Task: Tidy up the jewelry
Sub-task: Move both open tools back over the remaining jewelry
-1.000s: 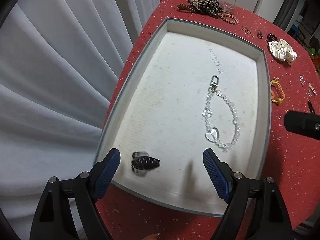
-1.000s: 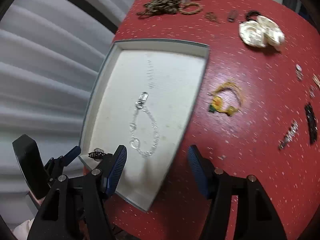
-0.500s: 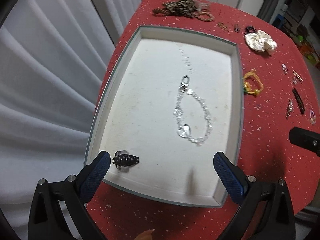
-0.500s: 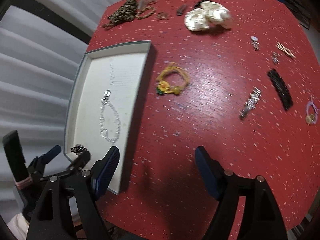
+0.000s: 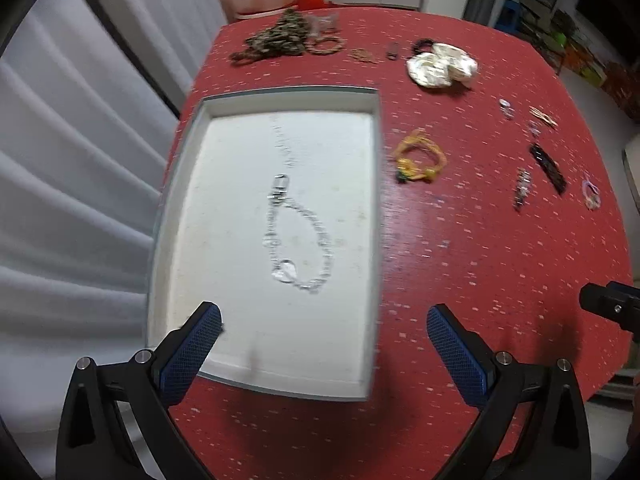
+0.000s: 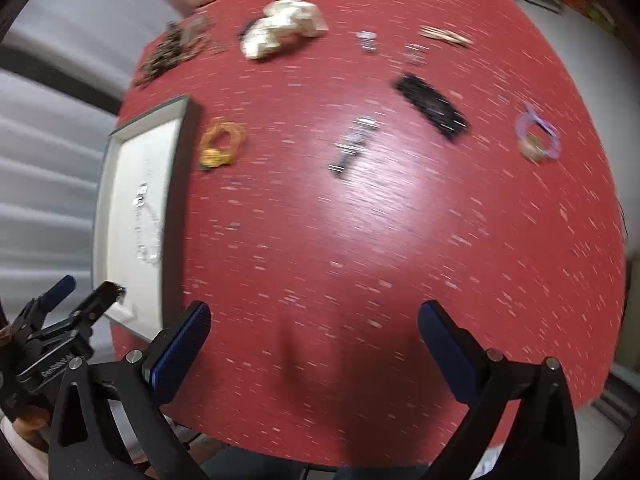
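The right gripper (image 6: 314,344) hangs wide open and empty over bare red table (image 6: 360,260), low in its frame. Nothing lies between its fingers; the loose pieces sit well ahead of it, in the upper half of the frame. Nearest in line is a small silver clip (image 6: 352,144), its long axis running up and slightly right. Beyond it to the upper right lies a black clip (image 6: 432,106), slanted from upper left to lower right, and a lilac ring (image 6: 538,140) at far right. A yellow bracelet (image 6: 220,144) lies just beside the tray (image 6: 176,184) at left.

The left gripper (image 5: 324,344) is also wide open and empty, poised over the tray's (image 5: 374,240) near edge. A clear chain (image 5: 296,236) already rests inside, mid-tray.

The table pieces lie on the right gripper's side, so it seems the better placed to fetch the next one; the silver clip looks like the shortest reach, straight ahead.
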A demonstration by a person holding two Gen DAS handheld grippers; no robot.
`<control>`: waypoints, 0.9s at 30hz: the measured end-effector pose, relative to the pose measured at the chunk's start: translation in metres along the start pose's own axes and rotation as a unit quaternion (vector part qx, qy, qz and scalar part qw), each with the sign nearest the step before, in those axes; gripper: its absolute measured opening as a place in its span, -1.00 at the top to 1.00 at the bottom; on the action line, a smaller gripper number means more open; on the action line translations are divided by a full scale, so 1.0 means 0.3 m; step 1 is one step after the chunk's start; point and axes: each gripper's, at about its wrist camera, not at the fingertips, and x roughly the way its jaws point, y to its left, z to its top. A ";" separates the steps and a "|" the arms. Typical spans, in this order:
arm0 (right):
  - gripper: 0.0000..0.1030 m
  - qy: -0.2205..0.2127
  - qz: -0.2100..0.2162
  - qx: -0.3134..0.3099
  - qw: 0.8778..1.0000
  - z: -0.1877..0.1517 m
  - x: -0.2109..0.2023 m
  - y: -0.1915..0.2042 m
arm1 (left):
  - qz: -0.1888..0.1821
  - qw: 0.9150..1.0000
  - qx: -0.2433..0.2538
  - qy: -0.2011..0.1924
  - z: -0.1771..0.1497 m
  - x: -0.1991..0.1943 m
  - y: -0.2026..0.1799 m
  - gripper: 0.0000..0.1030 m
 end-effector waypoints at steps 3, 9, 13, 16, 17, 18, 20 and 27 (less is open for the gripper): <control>-1.00 0.004 -0.011 0.024 1.000 -0.018 -0.014 -0.097 | -0.004 1.000 0.008 -0.001 0.001 -0.012 -0.056 -1.00; -1.00 0.005 -0.031 0.054 0.998 -0.011 -0.042 -0.266 | -0.010 0.999 0.035 -0.003 0.027 -0.015 -0.226 -1.00; -1.00 0.003 -0.039 0.068 0.997 0.010 -0.053 -0.367 | -0.017 0.999 0.049 0.005 0.053 0.019 -0.338 -1.00; -1.00 0.004 -0.045 0.074 0.996 0.027 -0.052 -0.426 | -0.019 0.998 0.060 0.010 0.077 0.050 -0.423 -1.00; -1.00 0.005 -0.047 0.076 0.996 0.034 -0.051 -0.447 | -0.017 0.998 0.063 0.009 0.083 0.057 -0.441 -1.00; -1.00 0.005 -0.049 0.079 0.996 0.043 -0.047 -0.469 | -0.014 0.998 0.067 0.006 0.092 0.066 -0.462 -1.00; -1.00 0.005 -0.053 0.083 0.995 0.060 -0.039 -0.503 | -0.010 0.997 0.072 0.007 0.113 0.096 -0.508 -1.00; -1.00 0.001 -0.063 0.074 0.995 0.152 -0.002 -0.579 | -0.008 0.998 0.061 0.008 0.188 0.177 -0.574 -1.00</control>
